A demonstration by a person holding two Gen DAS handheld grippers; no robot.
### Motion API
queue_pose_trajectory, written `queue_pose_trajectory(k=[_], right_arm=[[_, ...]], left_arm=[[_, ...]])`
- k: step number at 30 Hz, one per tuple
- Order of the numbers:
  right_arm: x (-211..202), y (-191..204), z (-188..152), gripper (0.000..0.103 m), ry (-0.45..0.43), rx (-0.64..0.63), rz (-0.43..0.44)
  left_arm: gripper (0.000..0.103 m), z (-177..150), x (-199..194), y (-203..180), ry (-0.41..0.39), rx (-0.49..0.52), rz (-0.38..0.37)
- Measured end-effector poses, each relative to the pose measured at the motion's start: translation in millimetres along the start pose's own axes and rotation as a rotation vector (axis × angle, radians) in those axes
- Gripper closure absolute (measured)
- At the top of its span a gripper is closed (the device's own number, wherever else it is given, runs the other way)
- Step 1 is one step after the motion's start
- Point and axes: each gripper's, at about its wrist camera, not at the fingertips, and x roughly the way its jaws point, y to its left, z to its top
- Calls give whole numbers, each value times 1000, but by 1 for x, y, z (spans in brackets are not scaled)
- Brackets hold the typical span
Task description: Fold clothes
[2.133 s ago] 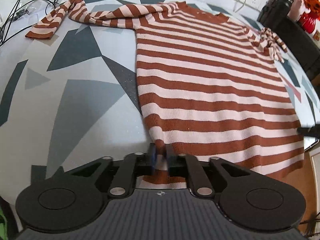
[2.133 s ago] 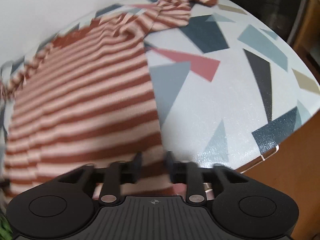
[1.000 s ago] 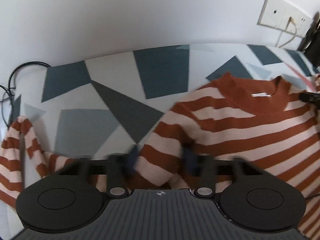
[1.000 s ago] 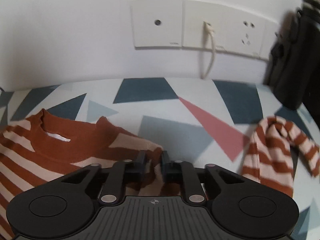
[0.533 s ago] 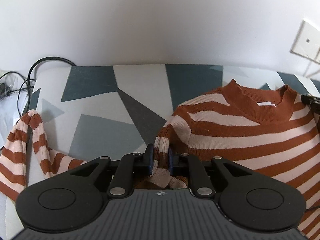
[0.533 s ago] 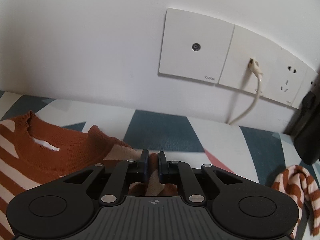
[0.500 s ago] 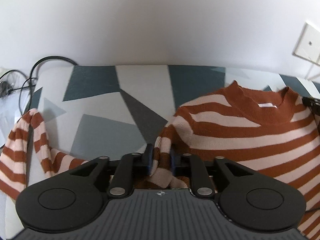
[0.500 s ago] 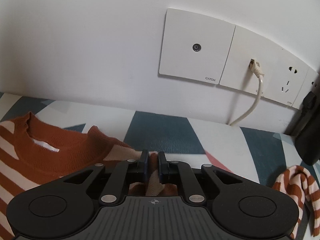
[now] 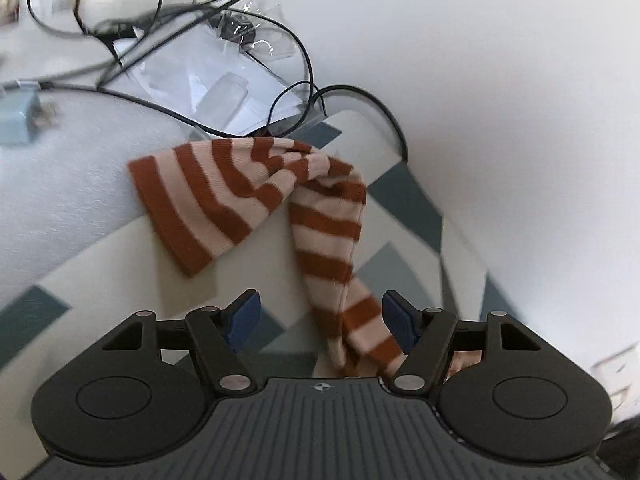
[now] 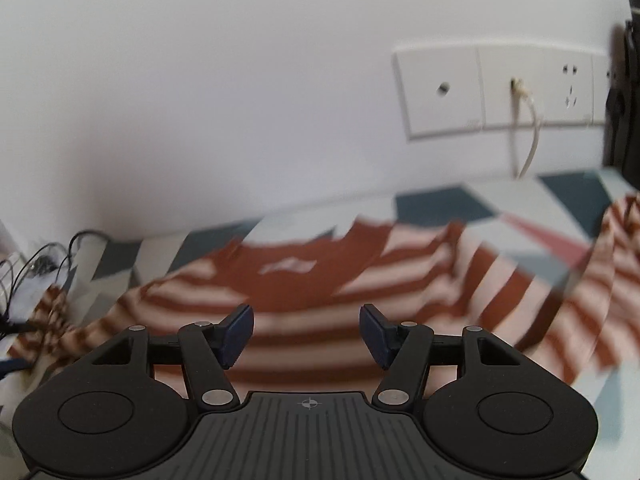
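Observation:
A rust-and-pink striped sweater lies on the patterned table, its rust collar toward the wall. In the left wrist view its left sleeve runs away from me and folds over, the cuff at the table's left edge. My left gripper is open, its jaws either side of the sleeve near the shoulder, not gripping. My right gripper is open and empty above the sweater's upper body, below the collar. The right sleeve is bunched at the far right.
Black cables and clear plastic bags lie on a white surface beyond the table's left edge. A wall stands behind the table with a socket panel and a plugged white cable. A black object stands at far right.
Both grippers have opened and let go of the sweater edges they held at the shoulders. The left view has swung left toward the sleeve; the right has swung left over the collar.

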Motion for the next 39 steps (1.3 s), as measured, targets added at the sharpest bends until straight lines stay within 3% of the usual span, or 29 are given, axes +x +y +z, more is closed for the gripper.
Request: queue_pose_trajectory(k=[5, 11, 12, 13, 14, 16, 20, 31, 36, 39], right_arm=[[-11, 32, -13, 47, 28, -64, 7], [-23, 32, -18, 47, 38, -22, -44], [-25, 30, -18, 47, 41, -17, -56], [-27, 27, -18, 47, 42, -15, -67], [-30, 23, -18, 47, 42, -13, -76], [-36, 16, -16, 47, 37, -2, -93], [-44, -3, -12, 47, 25, 58, -124], [-66, -69, -10, 47, -49, 256, -212], [-86, -100, -17, 47, -60, 284, -255], [-95, -113, -23, 47, -62, 302, -273]], left_arm=[[34, 9, 28, -4, 15, 42, -13], [35, 30, 65, -8, -12, 145, 56], [48, 34, 68, -9, -22, 154, 66], [84, 36, 66, -7, -27, 148, 64], [89, 37, 64, -4, -31, 137, 58], [89, 40, 58, 1, -37, 115, 47], [90, 35, 15, 0, -129, 146, 64], [90, -76, -74, -145, -358, 708, -224], [90, -164, -36, -200, -192, 1005, -364], [90, -204, -5, -216, -68, 1137, -382]])
